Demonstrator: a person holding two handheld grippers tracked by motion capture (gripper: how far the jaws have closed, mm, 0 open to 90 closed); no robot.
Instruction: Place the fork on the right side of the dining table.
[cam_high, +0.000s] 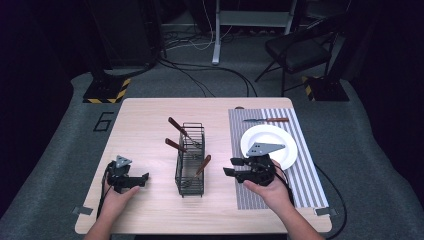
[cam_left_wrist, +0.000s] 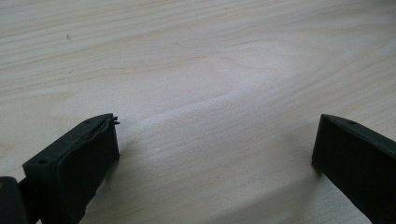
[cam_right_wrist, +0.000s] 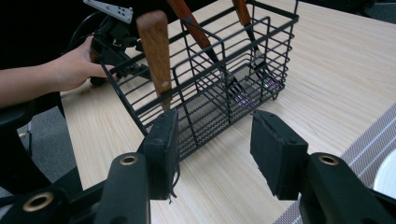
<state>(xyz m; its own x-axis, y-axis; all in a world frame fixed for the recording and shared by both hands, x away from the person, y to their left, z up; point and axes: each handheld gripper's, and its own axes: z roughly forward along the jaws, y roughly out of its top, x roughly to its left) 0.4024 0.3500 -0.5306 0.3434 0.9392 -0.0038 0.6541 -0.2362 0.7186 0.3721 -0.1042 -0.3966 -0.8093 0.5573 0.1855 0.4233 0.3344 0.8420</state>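
A black wire basket stands mid-table with three wooden-handled utensils leaning in it, one handle near its front. My right gripper sits just right of the basket, pointing at it. In the right gripper view the basket lies close ahead; my right gripper is open with nothing between its jaws, and a wooden handle rises by the near corner. My left gripper rests on the table left of the basket. In the left gripper view it is open over bare wood.
A striped mat covers the table's right side, with a white plate on it and a wooden-handled knife behind the plate. The person's other hand shows beyond the basket. A chair stands behind the table.
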